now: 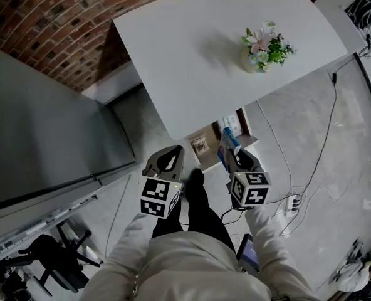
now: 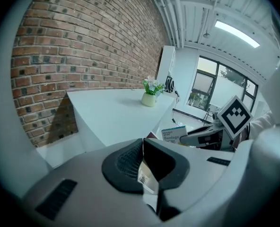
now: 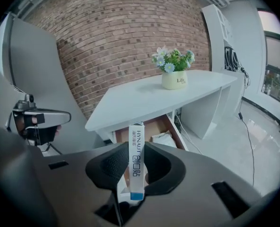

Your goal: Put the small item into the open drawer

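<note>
Right gripper view carries the key relation: the right claw (image 3: 135,168) is clenched on the narrow sides of a white and blue bandage box (image 3: 136,141). The box's long axis runs forward out of the pads, so its far end points at the open drawer (image 3: 152,126) under the near edge of the white table (image 3: 149,98). The drawer lies ahead of and below the box, well apart from it as yet, with a white packet (image 3: 164,138) already lying inside. Seen from the head view, the drawer sits on the far side of both claws, roughly between them. The right one is the nearer and the only one loaded, so the move is its to make. It probably needs a reach forward and down, nose first, until the box is over the brown drawer floor rather than the front edge. The left claw (image 2: 143,148) has its pads closed together at the tips and grips no task item, hanging at the left.
</note>
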Tool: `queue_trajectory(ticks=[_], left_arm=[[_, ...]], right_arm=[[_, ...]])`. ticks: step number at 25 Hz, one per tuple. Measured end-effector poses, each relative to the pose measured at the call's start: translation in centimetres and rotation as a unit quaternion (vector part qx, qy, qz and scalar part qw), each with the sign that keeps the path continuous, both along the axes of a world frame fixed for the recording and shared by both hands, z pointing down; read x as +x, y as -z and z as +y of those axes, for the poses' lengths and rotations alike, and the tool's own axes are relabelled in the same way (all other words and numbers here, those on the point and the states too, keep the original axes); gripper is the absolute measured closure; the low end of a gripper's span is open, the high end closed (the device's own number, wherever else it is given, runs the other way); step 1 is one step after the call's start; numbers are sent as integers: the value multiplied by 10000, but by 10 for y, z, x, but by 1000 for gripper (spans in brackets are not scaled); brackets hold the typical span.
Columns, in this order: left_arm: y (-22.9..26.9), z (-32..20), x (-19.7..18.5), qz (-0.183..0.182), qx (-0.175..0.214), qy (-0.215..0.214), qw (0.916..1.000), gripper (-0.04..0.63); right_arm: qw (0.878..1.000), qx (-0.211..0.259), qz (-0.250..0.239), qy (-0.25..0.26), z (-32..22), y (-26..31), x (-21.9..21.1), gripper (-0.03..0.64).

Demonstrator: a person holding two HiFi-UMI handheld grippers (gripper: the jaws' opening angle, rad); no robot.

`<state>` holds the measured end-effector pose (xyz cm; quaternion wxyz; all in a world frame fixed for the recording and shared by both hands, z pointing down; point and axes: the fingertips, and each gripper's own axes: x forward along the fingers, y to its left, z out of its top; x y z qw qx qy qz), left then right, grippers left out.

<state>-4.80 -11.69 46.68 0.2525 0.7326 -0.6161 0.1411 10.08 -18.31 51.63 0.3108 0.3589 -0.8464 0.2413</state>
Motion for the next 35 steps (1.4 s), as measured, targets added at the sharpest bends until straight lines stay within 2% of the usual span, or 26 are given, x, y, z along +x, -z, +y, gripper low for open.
queue_trajectory(ticks=[13,26,31,35], left_arm=[[-25,15,-10,85,-325,623,9975,575],[-41,-1,-17,113,-343,817,9960,575],[-50,2,-18,165,-426,919,9947,575],[-55,5,-21,204,-458,1033,9934,575]], right_arm=[[9963,-423,461,595,-13,-65,-22,500],[9857,-468,1127,1166,-31,-117,-29,501],[9842,-563,1138,1236,-34,-131,-44,500],[9790,-568,1384,1385,-36,-149,-46,502]])
